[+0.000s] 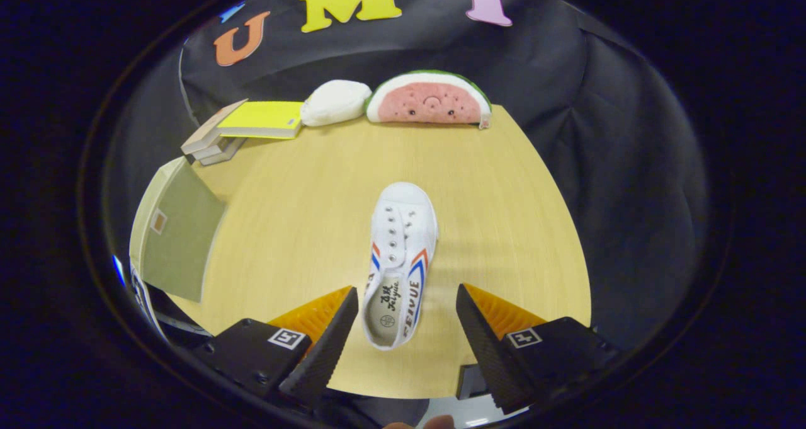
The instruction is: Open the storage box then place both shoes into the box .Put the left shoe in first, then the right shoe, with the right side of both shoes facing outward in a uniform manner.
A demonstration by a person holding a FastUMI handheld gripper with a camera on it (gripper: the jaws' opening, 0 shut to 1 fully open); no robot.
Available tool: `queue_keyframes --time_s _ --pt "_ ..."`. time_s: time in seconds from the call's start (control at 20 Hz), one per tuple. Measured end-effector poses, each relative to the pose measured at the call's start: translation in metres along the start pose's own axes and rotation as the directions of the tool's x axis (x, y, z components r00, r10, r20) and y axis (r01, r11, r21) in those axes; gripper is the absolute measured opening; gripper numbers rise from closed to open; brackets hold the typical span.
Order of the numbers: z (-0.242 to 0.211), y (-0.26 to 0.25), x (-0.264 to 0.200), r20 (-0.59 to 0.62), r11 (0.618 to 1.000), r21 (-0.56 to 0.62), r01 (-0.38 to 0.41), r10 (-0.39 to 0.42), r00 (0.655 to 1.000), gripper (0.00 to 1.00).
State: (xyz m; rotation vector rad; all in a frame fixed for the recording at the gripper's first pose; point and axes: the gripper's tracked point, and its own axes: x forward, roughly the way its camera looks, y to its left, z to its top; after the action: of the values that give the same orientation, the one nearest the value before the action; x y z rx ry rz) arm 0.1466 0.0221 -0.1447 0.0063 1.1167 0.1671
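Note:
A white canvas shoe (400, 262) with red and blue side stripes lies on the wooden table (504, 215), toe pointing away from me. Its heel end reaches in between my fingers, nearer the left one. My gripper (407, 303) is open, its fingers standing on either side of the heel without pressing on it. To the left, beside the left finger, stands the storage box (173, 234) with its greenish lid raised. Part of another shoe (143, 303) with a blue stripe shows at the box's lower edge.
At the table's far edge lie a stack of books with a yellow cover (252, 123), a white plush (335, 101) and a watermelon-slice plush (428, 100). Black cloth walls close in the booth. A fingertip (434, 423) shows below the gripper.

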Motion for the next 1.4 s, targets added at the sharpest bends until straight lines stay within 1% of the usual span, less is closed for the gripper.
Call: queue_keyframes --time_s 0.15,0.25,0.45,0.65,0.8,0.9,0.95,1.0,1.05,1.1,1.25,1.4 --pt "-0.004 -0.014 0.021 -0.049 1.000 -0.009 -0.005 0.004 0.999 1.00" --pt "-0.003 -0.016 0.032 -0.079 1.000 -0.011 -0.025 0.024 0.997 1.00" --pt "0.000 -0.014 0.051 -0.133 0.997 -0.017 -0.071 0.068 0.989 0.92" --pt "0.008 -0.012 0.061 -0.151 0.995 -0.059 -0.080 0.070 0.986 0.72" --pt "0.006 -0.010 0.065 -0.166 0.992 -0.071 -0.103 0.090 0.982 0.41" --pt "0.007 -0.015 0.063 -0.168 0.992 -0.063 -0.110 0.098 0.981 0.27" --pt "0.008 -0.017 0.063 -0.165 0.992 -0.051 -0.112 0.102 0.981 0.22" --pt "0.010 -0.017 0.062 -0.158 0.993 -0.031 -0.114 0.108 0.982 0.14" --pt "0.009 -0.017 0.062 -0.157 0.992 -0.018 -0.126 0.122 0.980 0.07" --pt "0.009 -0.016 0.061 -0.150 0.990 0.016 -0.138 0.139 0.979 0.06" --pt "0.009 -0.008 0.049 -0.116 0.973 0.133 -0.188 0.203 0.972 0.06" --pt "0.014 0.001 0.030 -0.068 0.961 0.186 -0.207 0.222 0.973 0.06"
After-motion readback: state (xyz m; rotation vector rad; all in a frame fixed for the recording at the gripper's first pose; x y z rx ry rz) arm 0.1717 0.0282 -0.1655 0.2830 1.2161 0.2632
